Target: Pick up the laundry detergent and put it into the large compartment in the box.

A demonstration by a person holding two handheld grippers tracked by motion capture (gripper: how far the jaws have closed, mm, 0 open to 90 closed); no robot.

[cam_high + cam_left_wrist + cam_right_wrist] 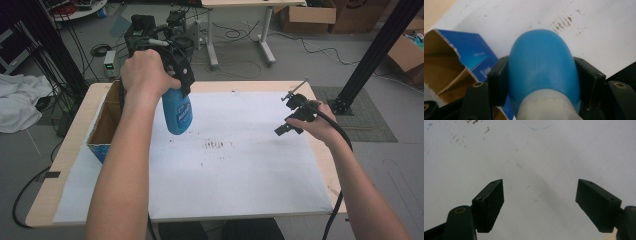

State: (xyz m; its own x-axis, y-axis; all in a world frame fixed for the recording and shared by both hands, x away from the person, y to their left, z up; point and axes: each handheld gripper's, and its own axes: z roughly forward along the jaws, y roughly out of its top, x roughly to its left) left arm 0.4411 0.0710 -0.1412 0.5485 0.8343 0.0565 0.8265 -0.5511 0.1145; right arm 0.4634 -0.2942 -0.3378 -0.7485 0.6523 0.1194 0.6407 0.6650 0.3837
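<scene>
Blue bottle [177,114] is up off the white sheet [240,170], hanging bottom-down in the left claw [172,75] just beside the open cardboard box [102,127], on the side of the box that faces the middle of the sheet. From the left gripper view the black jaws clamp either flank of the bottle [541,67] near its pale neck, pads pressed tight on the blue plastic, and its rounded bottom points away at the sheet [599,30] below. The box [456,62], blue outside and brown inside, sits just past the bottle there, its torn flap turned up. A patch of brown smudges [215,145] marks the sheet near the bottle, on the far side from the box; the left gripper view catches the same marks [564,22] beyond the bottle's round end.

Over at the right claw [285,129], well away from the box near the opposite edge of the counter [65,150], the hand holds it low over the sheet. The right gripper view shows its two black jaws spread wide with nothing between them, only bare white sheet [539,157] and a few specks [486,130] beneath
</scene>
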